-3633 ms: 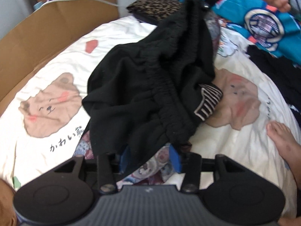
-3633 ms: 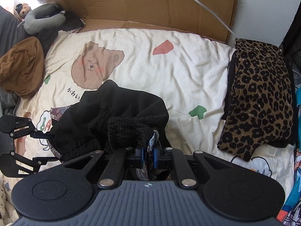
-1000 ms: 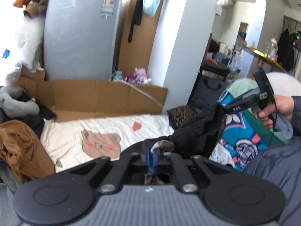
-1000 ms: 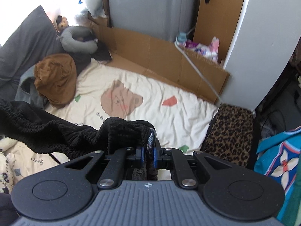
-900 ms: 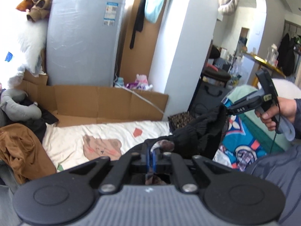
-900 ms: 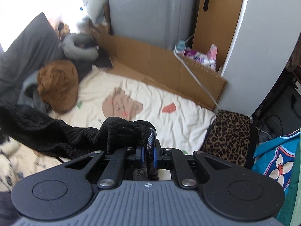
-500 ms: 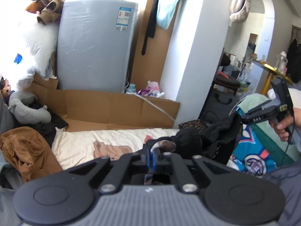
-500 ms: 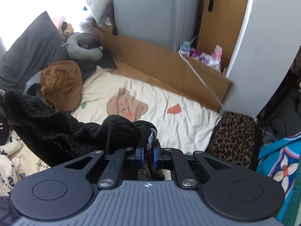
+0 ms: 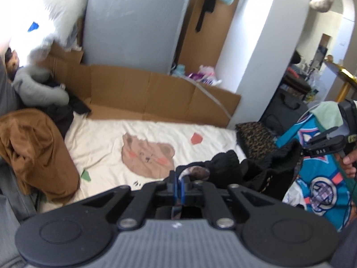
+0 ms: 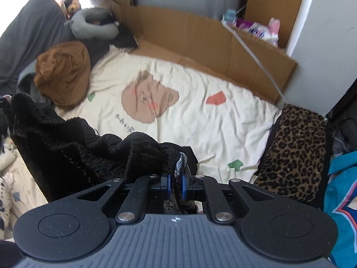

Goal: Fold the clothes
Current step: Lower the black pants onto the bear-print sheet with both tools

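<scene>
A black knit garment (image 10: 89, 147) with an elastic waistband hangs stretched between my two grippers above a cream bear-print sheet (image 10: 200, 120). My left gripper (image 9: 178, 184) is shut on one end of the black garment (image 9: 225, 167), its blue pads pinching the fabric edge. My right gripper (image 10: 175, 179) is shut on the other end, a patterned lining showing between its pads. In the left wrist view the right gripper (image 9: 299, 150) appears at the far right, held by a hand (image 9: 349, 163).
A brown garment (image 10: 62, 73) is heaped at the sheet's left, a folded leopard-print piece (image 10: 294, 154) at its right, a teal printed garment (image 9: 316, 174) beyond. Cardboard (image 10: 200, 38) lines the far side below a white pillar (image 9: 250, 67). A grey neck pillow (image 10: 93, 24) lies far left.
Both grippers have dropped toward the sheet with the black garment still stretched between them; the bed fills more of both views and the garment's slack now sags lower.
</scene>
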{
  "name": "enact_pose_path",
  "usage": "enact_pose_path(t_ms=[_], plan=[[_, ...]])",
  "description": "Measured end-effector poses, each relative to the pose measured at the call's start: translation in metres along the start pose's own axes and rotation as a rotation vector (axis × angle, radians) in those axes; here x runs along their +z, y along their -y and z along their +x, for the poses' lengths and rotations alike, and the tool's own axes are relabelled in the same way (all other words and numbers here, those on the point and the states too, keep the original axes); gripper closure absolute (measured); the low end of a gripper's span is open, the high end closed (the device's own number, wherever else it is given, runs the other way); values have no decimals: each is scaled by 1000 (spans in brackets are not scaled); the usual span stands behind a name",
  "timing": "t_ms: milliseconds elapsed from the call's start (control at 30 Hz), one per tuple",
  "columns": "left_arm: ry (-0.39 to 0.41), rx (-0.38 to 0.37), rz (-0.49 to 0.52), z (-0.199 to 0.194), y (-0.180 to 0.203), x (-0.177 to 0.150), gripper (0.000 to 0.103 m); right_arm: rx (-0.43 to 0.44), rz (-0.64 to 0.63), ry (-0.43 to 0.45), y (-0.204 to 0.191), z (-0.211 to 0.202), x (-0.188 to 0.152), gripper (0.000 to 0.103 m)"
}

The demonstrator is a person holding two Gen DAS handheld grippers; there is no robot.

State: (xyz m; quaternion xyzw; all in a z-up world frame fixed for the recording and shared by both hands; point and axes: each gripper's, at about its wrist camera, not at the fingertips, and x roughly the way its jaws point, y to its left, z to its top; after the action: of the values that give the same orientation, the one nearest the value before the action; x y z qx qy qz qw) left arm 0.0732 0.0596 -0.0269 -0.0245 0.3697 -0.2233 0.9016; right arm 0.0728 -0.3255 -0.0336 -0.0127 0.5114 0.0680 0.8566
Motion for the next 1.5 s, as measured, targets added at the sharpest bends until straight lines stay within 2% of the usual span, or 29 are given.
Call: enact_pose_path(t_ms=[233, 433, 800, 933, 1100, 1233, 1500], plan=[[-71, 18, -20, 58, -22, -15, 100, 3, -19, -45, 13, 58, 3, 95], [-106, -4, -28, 99, -40, -25, 100, -24, 40, -96, 30, 103, 3, 95], [-143, -14, -80, 149, -67, -16, 100, -104, 97, -84, 30, 113, 13, 95], [-157, -25, -84, 158, -70, -16, 100, -100, 72, -70, 26, 119, 10, 95], [-187, 8, -112, 178, -78, -30, 100, -96, 107, -61, 44, 144, 1, 98], [-232, 47, -148, 198, -87, -44, 100, -104, 212, -54, 66, 167, -8, 98], [-291, 127, -146, 227, -96, -52, 99, -53, 317, -58, 81, 194, -36, 97]])
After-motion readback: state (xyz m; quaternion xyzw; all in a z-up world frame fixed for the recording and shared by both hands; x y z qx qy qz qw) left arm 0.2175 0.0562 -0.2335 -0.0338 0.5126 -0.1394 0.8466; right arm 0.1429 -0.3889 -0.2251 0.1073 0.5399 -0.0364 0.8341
